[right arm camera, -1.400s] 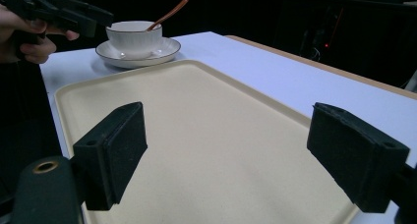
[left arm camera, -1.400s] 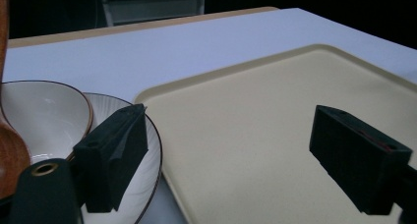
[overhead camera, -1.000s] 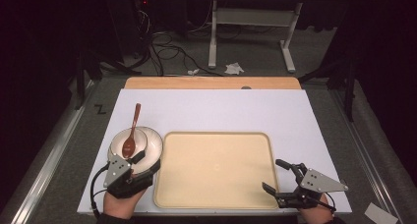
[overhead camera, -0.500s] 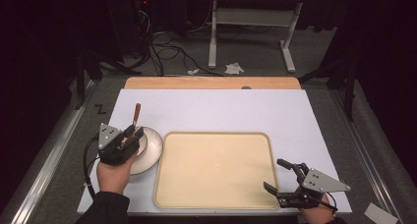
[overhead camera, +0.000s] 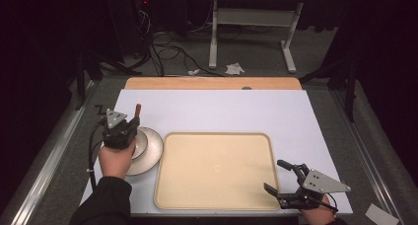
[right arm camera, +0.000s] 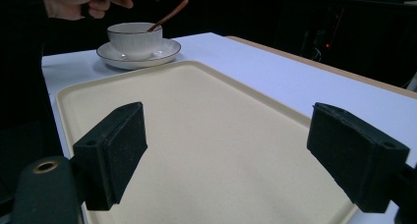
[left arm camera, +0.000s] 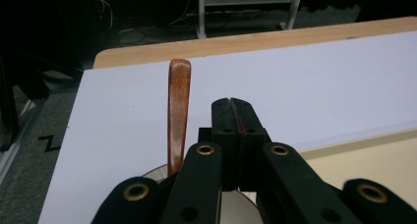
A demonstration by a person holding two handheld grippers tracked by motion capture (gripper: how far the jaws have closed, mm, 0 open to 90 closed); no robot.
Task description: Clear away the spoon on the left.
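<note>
The left gripper (overhead camera: 120, 131), clenched empty, hovered over the cup (right arm camera: 134, 39) beside the wooden spoon (left arm camera: 178, 111), while the right gripper (overhead camera: 281, 178) gaped at the tray's (overhead camera: 217, 170) near-right corner.

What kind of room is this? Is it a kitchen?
Probably not a kitchen. It looks like a lab or workshop for recording tasks: cables lie tangled on the carpet, a metal desk frame stands behind, and the cup and tray sit on a plain white work table.
</note>
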